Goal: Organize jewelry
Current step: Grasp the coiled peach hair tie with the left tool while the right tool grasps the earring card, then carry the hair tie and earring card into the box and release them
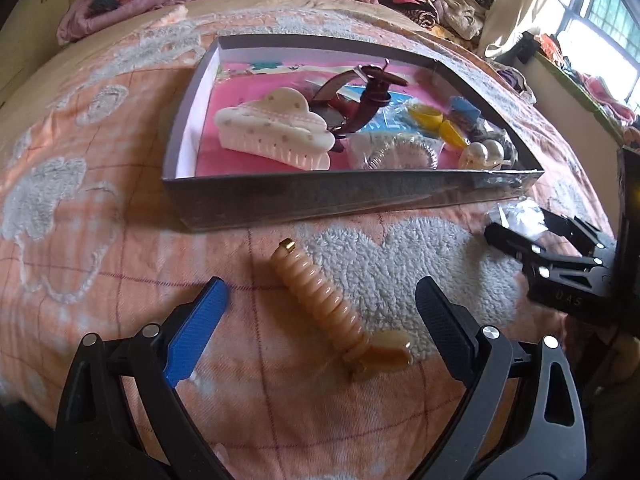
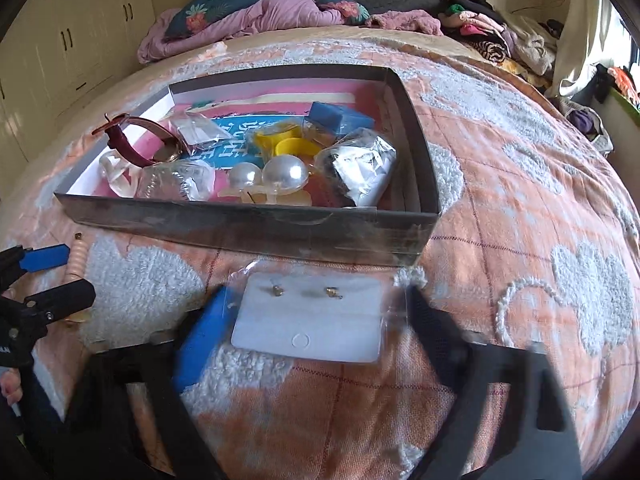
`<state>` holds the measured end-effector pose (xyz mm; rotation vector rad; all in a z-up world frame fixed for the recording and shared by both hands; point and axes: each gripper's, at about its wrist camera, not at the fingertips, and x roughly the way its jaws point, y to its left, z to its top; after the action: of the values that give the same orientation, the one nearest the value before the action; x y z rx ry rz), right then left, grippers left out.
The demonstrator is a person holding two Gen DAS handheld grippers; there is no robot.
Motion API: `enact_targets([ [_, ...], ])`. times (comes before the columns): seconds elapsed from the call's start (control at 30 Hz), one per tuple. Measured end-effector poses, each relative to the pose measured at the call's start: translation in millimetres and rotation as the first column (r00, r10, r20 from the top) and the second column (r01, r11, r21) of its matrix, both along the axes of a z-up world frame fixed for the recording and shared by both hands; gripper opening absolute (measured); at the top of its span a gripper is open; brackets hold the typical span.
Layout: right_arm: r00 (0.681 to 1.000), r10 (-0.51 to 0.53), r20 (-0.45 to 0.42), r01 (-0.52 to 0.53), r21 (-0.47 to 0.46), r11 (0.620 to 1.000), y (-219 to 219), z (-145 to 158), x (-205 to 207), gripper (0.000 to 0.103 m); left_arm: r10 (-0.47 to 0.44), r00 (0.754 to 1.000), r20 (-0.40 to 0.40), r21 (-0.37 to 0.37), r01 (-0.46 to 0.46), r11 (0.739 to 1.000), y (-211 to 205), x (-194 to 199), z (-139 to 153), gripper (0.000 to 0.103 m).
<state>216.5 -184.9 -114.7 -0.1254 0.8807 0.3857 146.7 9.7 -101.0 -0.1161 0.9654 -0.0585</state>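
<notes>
Straddling ribbed hair clip point(image 1: 332, 308), left gripper point(image 1: 322, 308) fingers wide; right gripper point(image 2: 316, 312) fingers flank earring card point(image 2: 310, 320), contact unclear.

I count one box point(image 2: 248, 226), one watch point(image 1: 360, 100), one white claw clip point(image 1: 276, 132), two big pearls point(image 2: 286, 174). Outside: one ribbed clip point(image 1: 320, 304), one earring card point(image 2: 308, 320) with two studs point(image 2: 276, 290).

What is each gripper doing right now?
Left gripper: open, straddling the spiral hair clip.
Right gripper: open around the bagged earring card; contact unclear.
</notes>
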Motion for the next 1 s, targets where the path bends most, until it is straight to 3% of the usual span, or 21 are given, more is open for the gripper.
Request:
enact_targets([
  [0.07, 1.0, -0.009, -0.001, 0.009, 0.013, 1.0, -5, 2, 0, 0.064, -0.008, 1.0, 0.01, 0.039, 0.007, 0.999, -3, 0, -3, 0.06],
  [0.13, 1.0, -0.014, -0.019, 0.015, 0.054, 0.998, -11, 5, -2, 0.062, -0.013, 1.0, 0.02, 0.069, 0.012, 0.998, -4, -1, -3, 0.043],
  [0.17, 1.0, -0.014, -0.021, 0.015, 0.065, 0.998, -13, 7, -3, 0.056, -0.017, 1.0, 0.024, 0.064, 0.016, 0.998, -2, -2, -2, 0.033],
  [0.33, 1.0, -0.005, -0.009, 0.006, 0.14, 0.99, -22, 30, -16, 0.056, -0.023, 0.998, 0.052, 0.011, 0.022, 1.0, 5, -9, 10, 0.014],
  [0.6, 0.995, 0.01, 0.099, -0.032, 0.225, 0.974, -26, 78, -28, 0.056, 0.002, 0.988, 0.156, -0.045, 0.005, 0.999, 21, -17, 52, 0.01],
  [1.0, 0.99, 0.002, 0.141, -0.037, 0.247, 0.968, -29, 96, -23, 0.056, 0.042, 0.97, 0.24, -0.081, -0.023, 0.996, 40, -10, 87, 0.01],
])
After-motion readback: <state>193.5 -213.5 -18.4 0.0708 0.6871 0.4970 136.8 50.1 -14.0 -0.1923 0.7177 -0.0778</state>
